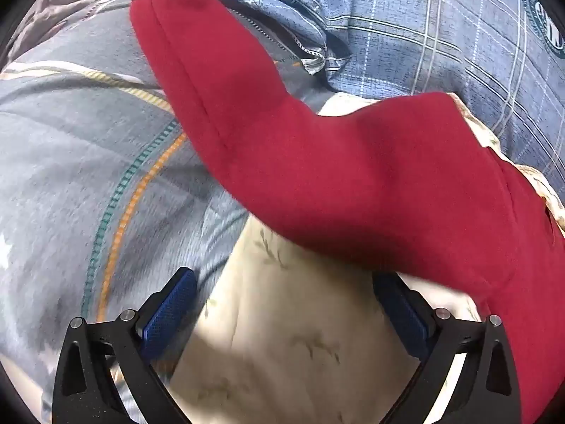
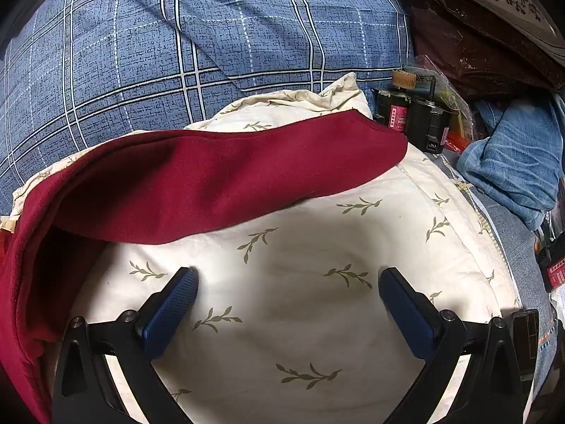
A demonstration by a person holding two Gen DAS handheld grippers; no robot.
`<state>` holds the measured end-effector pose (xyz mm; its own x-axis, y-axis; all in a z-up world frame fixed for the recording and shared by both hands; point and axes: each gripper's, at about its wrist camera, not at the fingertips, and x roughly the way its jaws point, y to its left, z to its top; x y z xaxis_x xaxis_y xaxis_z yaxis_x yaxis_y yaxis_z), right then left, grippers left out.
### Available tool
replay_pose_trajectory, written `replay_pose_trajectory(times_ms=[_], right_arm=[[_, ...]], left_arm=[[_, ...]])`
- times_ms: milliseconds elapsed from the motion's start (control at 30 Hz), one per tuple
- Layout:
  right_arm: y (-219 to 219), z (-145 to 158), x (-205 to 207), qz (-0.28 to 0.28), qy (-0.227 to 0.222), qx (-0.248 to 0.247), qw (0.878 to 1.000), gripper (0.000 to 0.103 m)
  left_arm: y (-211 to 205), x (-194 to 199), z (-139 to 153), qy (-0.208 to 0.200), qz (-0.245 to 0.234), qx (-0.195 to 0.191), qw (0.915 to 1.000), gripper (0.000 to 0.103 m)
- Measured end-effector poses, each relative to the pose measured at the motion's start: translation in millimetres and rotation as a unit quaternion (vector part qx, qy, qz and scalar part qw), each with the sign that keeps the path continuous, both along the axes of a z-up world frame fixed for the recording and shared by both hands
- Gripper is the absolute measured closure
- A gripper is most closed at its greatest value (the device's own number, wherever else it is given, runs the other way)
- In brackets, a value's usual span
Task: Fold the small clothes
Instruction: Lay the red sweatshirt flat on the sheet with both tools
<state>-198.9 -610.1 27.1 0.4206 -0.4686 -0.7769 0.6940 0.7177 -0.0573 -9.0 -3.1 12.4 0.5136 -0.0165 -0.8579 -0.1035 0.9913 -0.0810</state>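
Both my left gripper (image 1: 284,293) and right gripper (image 2: 287,291) gape wide, holding nothing. I should pinch the red garment (image 1: 317,162) by its edge on the cream pillow (image 2: 282,318), not the pillowcase.

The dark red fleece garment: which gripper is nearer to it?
Left. The left gripper has the dark red fleece garment draped over its right finger; the right gripper hangs over bare cream leaf-print pillow, short of it.

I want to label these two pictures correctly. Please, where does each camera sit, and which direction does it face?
Left wrist: on the left gripper, tilted down at the red garment and grey bedding; its open blue-padded fingers show.
Right wrist: on the right gripper, tilted down at the cream leaf-print pillow; its open fingers show.
Shared: the red garment, the pillow, the blue plaid cover.
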Motion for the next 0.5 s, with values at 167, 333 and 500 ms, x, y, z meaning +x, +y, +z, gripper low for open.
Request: replay_pose_trajectory(times_ms=[167,333,500], right_arm=[[-0.8,0.2,-0.5,0.0,-0.001,0.0,1.0,0.0],[-0.8,-1.1,-1.1,0.0,0.0,0.001,1.0,0.001],[10.5,5.8,-11.0,0.019,0.012,0.034,0.999,0.0]], left_arm=[[-18.3,-32.9,33.0,-0.036,-0.029,0.023,0.9987,0.008],[-53.0,-77.1,68.1,-0.077,-0.076,0.052,0.9927,0.008],[-88.9,-123.4,87.2,-0.1,-0.107,0.05,0.9879,0.008]])
